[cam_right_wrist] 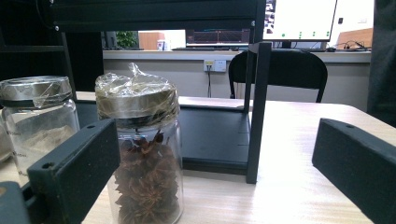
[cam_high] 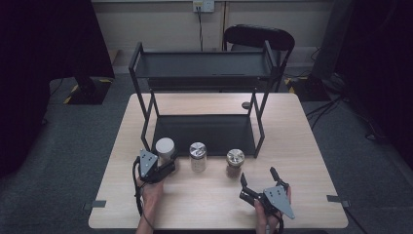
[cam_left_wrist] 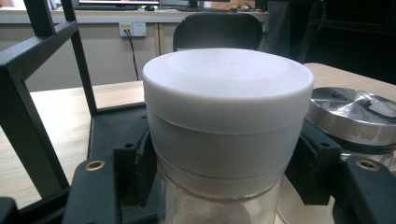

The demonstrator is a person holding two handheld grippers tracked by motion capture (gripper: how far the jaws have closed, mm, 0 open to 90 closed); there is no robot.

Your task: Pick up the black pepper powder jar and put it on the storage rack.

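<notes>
My left gripper [cam_high: 163, 168] is pinched on the white-lidded jar [cam_high: 164, 148], its two black jaws pressing the clear glass just under the lid from either side, as the left gripper view shows with the white lid [cam_left_wrist: 228, 86] standing right between them. The jar stands upright on the table [cam_high: 311, 161], at the left end of a row of three, just in front of the lower shelf of the black rack [cam_high: 204, 134]; its long axis runs straight up, lid on top, and it sits directly ahead of my left hand, away from me. So the move I judge to be coming turns on one thing: the rack lies just beyond the jar, with its front left post near the lid, and the jar must go up and forward past that post without tipping. My right gripper [cam_high: 258, 187] is spread wide and holds nothing (it hovers over the near right part of the table), pointing towards the star anise jar [cam_right_wrist: 144, 154], which stands upright at the right end of the row, a little ahead and to the left of its jaws. The middle jar [cam_high: 198, 156], with a metal lid, stands between the two, apart from both grippers. The left hand is plainly the nearer one for the white-lidded jar.
</notes>
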